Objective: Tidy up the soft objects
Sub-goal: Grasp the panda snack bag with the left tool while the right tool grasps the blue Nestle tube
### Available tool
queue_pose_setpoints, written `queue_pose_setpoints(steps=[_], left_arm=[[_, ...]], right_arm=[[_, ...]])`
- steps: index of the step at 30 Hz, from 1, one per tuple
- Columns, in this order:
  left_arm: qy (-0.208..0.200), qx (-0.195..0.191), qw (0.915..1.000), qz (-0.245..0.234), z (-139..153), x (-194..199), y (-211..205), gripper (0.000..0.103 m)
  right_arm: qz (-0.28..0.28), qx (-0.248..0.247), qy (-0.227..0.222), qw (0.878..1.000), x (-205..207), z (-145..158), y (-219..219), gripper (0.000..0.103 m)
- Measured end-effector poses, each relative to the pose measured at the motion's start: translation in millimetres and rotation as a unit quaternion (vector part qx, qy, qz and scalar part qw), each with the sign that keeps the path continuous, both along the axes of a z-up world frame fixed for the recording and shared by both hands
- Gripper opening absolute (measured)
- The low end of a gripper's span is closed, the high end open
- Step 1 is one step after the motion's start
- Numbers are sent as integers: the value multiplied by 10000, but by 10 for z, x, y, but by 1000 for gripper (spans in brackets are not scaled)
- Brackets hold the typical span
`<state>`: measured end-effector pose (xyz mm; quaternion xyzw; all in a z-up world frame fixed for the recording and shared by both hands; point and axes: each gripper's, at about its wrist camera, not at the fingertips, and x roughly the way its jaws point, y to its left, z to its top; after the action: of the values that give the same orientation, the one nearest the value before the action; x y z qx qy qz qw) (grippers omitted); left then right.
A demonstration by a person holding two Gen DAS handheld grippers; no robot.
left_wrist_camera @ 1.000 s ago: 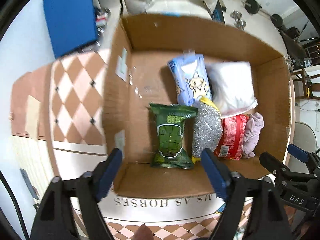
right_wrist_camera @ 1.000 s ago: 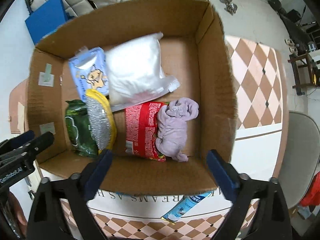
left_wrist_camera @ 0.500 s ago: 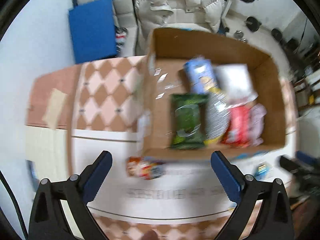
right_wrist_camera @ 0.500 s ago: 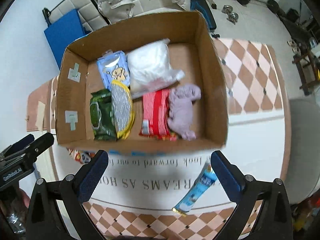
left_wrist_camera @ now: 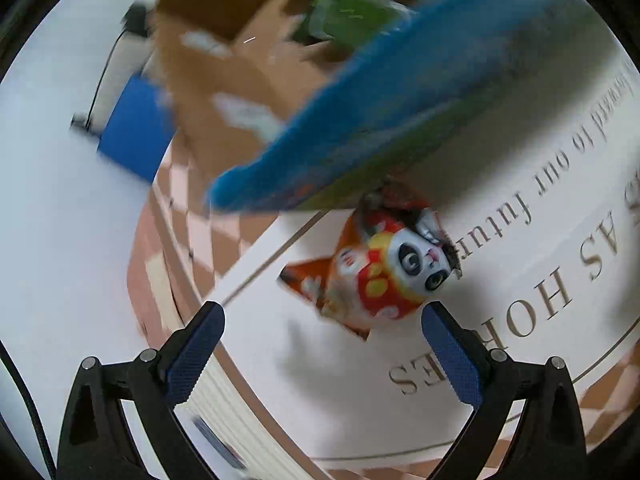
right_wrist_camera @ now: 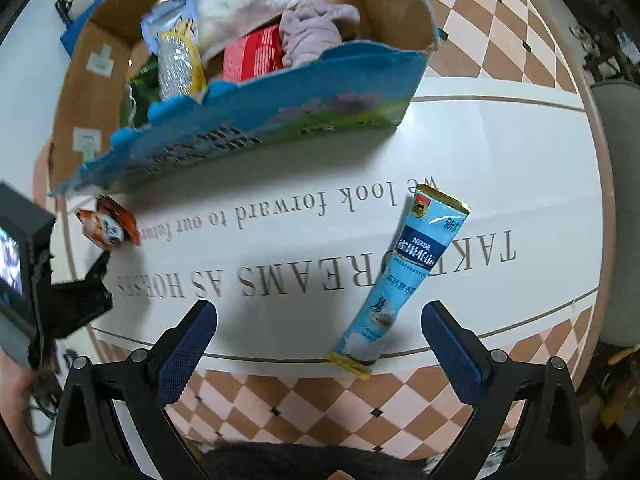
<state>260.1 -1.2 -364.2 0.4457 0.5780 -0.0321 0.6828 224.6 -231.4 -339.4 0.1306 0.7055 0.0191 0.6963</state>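
The table [right_wrist_camera: 500,128], covered by a white cloth printed with large grey lettering and edged in a brown-and-pink diamond check, fills most of both views. On it stands an open cardboard box [right_wrist_camera: 76,92] whose near wall is printed blue with a green landscape band. Inside the box lie a white plastic bag [right_wrist_camera: 240,0], a lilac cloth [right_wrist_camera: 312,28] bunched against the near wall, a red packet [right_wrist_camera: 252,56] beside it, a silver scouring pad with a yellow rim [right_wrist_camera: 176,60], a pale blue pouch [right_wrist_camera: 168,16] behind that pad, and a green packet [right_wrist_camera: 138,92] at the left end, mostly hidden. Two soft things lie outside the box on the cloth: a long light-blue sachet [right_wrist_camera: 400,272], tilted, well apart from the box, and a small orange-red packet with a panda face [left_wrist_camera: 384,268], lying just at the foot of the box's near left corner. The left tool [left_wrist_camera: 320,344] points down at that panda packet, its blue-padded jaws spread wide, having just been opening, with nothing pressed between them; the packet sits just beyond the tips. The right tool [right_wrist_camera: 318,336] hangs over the cloth with its jaws wide and bare, the sachet's lower end lying between and slightly past them, untouched.
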Motion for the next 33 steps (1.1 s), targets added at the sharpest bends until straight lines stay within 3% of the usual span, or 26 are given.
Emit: queue_pose_setpoints(steps=[4, 6, 7, 11, 14, 17, 21, 23, 24, 26, 27, 29, 30, 33], left_arm=[[294, 151, 9986, -406, -150, 19, -97, 100], [444, 107, 9984, -325, -186, 46, -118, 82], [402, 108, 9988, -272, -182, 57, -123, 80], [450, -466, 9969, 443, -73, 137, -62, 71], [612, -981, 9871, 1104, -2, 148, 30, 67], [844, -1628, 9627, 1988, 34, 121, 172, 66], [1375, -2494, 9031, 3215, -69, 39, 392, 66], [1528, -2739, 8789, 3593, -136, -18, 463, 66], [1595, -2845, 8692, 3716, -163, -46, 486, 66], [1655, -2941, 8603, 3822, -180, -107, 536, 66], [1653, -2960, 8590, 3836, -160, -123, 556, 66], [1477, -2959, 8708, 3638, -34, -201, 570, 66], [1332, -2888, 8822, 3473, 58, -224, 542, 66], [676, -2331, 9332, 2650, 342, -235, 338, 69]], right_arm=[[56, -37, 51, 10000, -5, -59, -33, 103], [15, -77, 91, 9999, -19, -105, -85, 103], [-3, -92, 131, 9999, -35, -140, -114, 103], [-56, -178, 281, 9994, -78, -276, -204, 103], [-134, -206, 413, 9988, -126, -424, -267, 103], [-234, -224, 524, 9981, -171, -560, -324, 103], [-325, -246, 667, 9969, -213, -732, -373, 103], [-346, -279, 723, 9964, -232, -799, -394, 103], [-357, -288, 756, 9961, -239, -834, -405, 103], [-374, -287, 814, 9956, -249, -895, -419, 103], [-378, -286, 831, 9954, -254, -913, -428, 103], [-387, -280, 851, 9952, -262, -944, -435, 103], [-401, -265, 845, 9953, -265, -951, -445, 103], [-427, -241, 835, 9953, -275, -984, -398, 103]])
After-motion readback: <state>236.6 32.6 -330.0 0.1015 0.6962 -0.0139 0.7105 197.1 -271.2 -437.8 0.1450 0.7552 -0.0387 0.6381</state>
